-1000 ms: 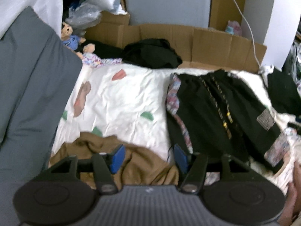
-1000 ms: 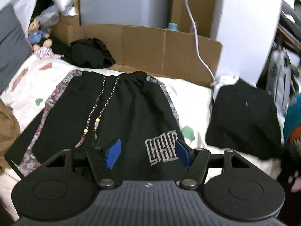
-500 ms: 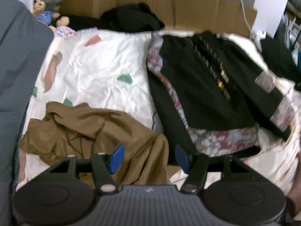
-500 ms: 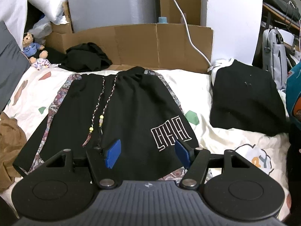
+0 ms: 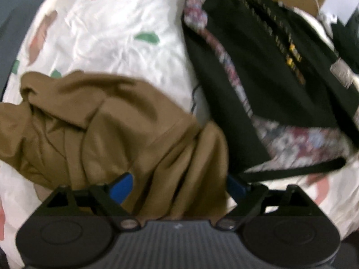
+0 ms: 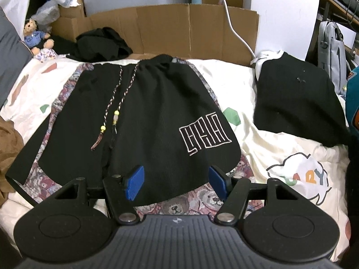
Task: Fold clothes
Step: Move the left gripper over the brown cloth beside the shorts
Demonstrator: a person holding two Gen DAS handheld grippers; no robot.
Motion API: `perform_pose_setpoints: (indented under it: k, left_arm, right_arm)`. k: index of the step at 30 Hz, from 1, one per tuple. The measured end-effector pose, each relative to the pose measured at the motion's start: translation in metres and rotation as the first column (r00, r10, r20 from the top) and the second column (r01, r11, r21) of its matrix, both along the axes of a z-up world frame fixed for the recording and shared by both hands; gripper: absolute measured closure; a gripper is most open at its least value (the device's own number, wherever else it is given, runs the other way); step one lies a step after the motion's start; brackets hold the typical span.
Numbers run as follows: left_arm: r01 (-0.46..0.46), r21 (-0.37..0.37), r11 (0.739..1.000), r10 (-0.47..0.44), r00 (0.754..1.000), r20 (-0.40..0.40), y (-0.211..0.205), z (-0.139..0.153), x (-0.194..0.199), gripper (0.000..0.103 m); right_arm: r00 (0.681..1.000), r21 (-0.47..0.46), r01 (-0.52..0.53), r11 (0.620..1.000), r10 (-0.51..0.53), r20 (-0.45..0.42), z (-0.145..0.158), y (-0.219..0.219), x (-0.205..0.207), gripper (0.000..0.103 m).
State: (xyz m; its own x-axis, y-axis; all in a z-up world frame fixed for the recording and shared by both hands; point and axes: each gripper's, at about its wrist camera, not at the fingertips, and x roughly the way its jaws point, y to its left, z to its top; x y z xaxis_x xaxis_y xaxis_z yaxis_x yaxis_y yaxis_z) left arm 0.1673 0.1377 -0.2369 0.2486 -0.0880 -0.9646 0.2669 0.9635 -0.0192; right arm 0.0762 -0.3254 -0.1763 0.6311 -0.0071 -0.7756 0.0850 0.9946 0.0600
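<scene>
Black shorts (image 6: 143, 116) with bear-patterned trim, beaded drawstrings and a white logo lie flat on the white bedsheet (image 6: 269, 139). My right gripper (image 6: 177, 182) hovers open over their near hem, with nothing pinched. A crumpled brown garment (image 5: 112, 123) lies to the left of the shorts (image 5: 258, 67). My left gripper (image 5: 178, 187) points steeply down at it. Its jaws are opening, and a bunched fold of brown cloth lies between the blue pads (image 5: 122, 188) without being pinched. The left wrist view is blurred. In the right wrist view the brown garment (image 6: 9, 139) shows at the left edge.
A folded black garment (image 6: 296, 103) lies on the bed's right side and a crumpled black one (image 6: 101, 44) at the back. A cardboard wall (image 6: 190, 27) borders the far edge, with a teddy bear (image 6: 33, 35), a white cable (image 6: 235, 29) and a backpack (image 6: 334, 51) around it.
The left gripper has dropped close to the brown garment and its jaws have spread wider. The right gripper has sunk a little toward the shorts' hem and stays open.
</scene>
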Motion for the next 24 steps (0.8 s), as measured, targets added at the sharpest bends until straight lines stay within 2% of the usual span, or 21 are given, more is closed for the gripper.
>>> perform_pose_setpoints:
  k: [3,9,11,13,15,16,18,21,24]
  left_arm:
    - [-0.022,-0.011,1.0,0.022,1.0,-0.01,0.007,-0.011,0.005,0.012]
    - [-0.105,-0.072,0.992,0.104,0.994,-0.02,0.014,-0.028,0.015,0.0]
    - [-0.116,-0.072,0.991,0.115,0.993,-0.02,0.013,-0.032,0.016,0.001]
    - [-0.119,-0.064,0.991,0.119,0.993,-0.01,0.013,-0.033,0.015,0.009]
    - [-0.152,-0.017,0.988,0.152,0.988,0.008,0.017,-0.031,0.013,0.033]
    - [-0.169,-0.006,0.986,0.169,0.986,0.008,0.021,-0.029,0.013,0.038]
    - [-0.204,-0.007,0.979,0.204,0.979,-0.004,0.031,-0.024,0.013,0.063]
    - [-0.264,-0.054,0.963,0.262,0.964,-0.037,0.055,-0.019,0.012,0.072]
    - [-0.32,-0.048,0.946,0.319,0.947,-0.032,0.077,-0.013,0.005,0.074]
  right_arm:
    - [1.0,0.029,0.008,1.0,-0.008,-0.015,-0.003,0.0,0.003,0.035]
    - [1.0,0.007,0.004,1.0,-0.004,-0.031,-0.005,0.002,0.004,0.035]
    - [0.999,-0.002,0.0,1.0,0.0,-0.034,-0.006,0.004,0.004,0.035]
    - [0.999,-0.009,-0.008,1.0,0.007,-0.037,-0.005,0.005,0.005,0.035]
    - [0.999,-0.013,-0.012,1.0,0.011,-0.04,-0.005,0.006,0.006,0.035]
    - [0.999,-0.014,-0.013,1.0,0.012,-0.041,-0.006,0.007,0.006,0.035]
    - [0.999,-0.015,-0.014,1.0,0.013,-0.043,-0.006,0.008,0.006,0.035]
    - [0.999,-0.015,-0.023,1.0,0.022,-0.042,-0.005,0.01,0.007,0.035]
    - [0.999,-0.02,-0.038,0.999,0.038,-0.035,-0.003,0.014,0.007,0.035]
